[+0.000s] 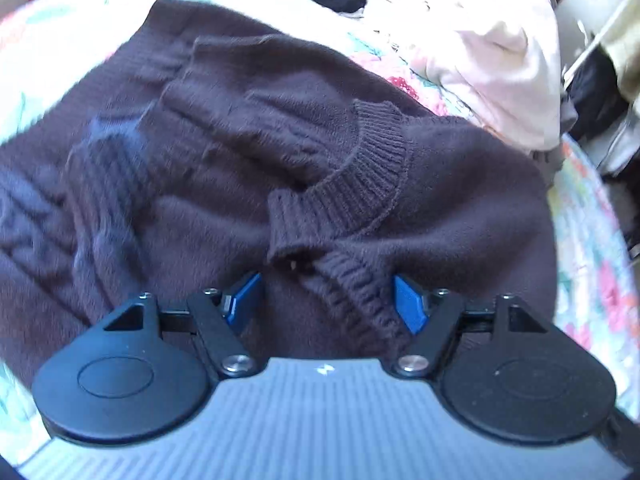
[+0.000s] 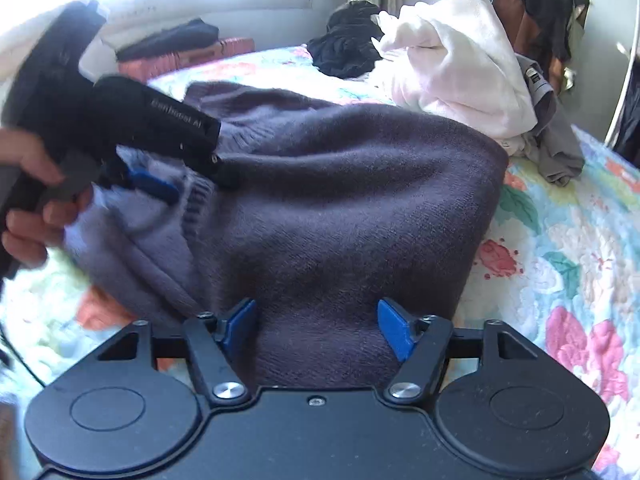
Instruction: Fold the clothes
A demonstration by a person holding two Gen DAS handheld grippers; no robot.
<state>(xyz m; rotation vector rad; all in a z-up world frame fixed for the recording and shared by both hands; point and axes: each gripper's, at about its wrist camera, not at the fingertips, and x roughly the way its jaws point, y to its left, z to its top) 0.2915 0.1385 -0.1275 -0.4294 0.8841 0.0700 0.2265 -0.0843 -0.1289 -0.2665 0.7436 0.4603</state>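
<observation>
While the dark purple sweater [image 1: 320, 152] lies bunched on the floral quilt [image 1: 592, 240] directly ahead of the left gripper [image 1: 328, 300], that gripper's blue pads [image 1: 408, 304] stand apart with knit between and under them, gripping nothing. The ribbed collar [image 1: 360, 176] curls into a loop just in front of the pads, so closing here would likely pinch only the collar band or a single layer, and a lift would drag the fold crooked. Motion blur suggests a quick sweep, which could also rumple the folded sleeve [image 1: 248, 92] farther ahead to the left. From the right wrist view, the right gripper [image 2: 316, 328] is likewise spread wide, straddling a hump of sweater without clamping it. The left gripper sits ahead to the left, near the collar; if both close on uneven layers, the thick knit may slide or spring open, and the pile of white clothes [image 2: 452, 64] beyond could get snagged.
</observation>
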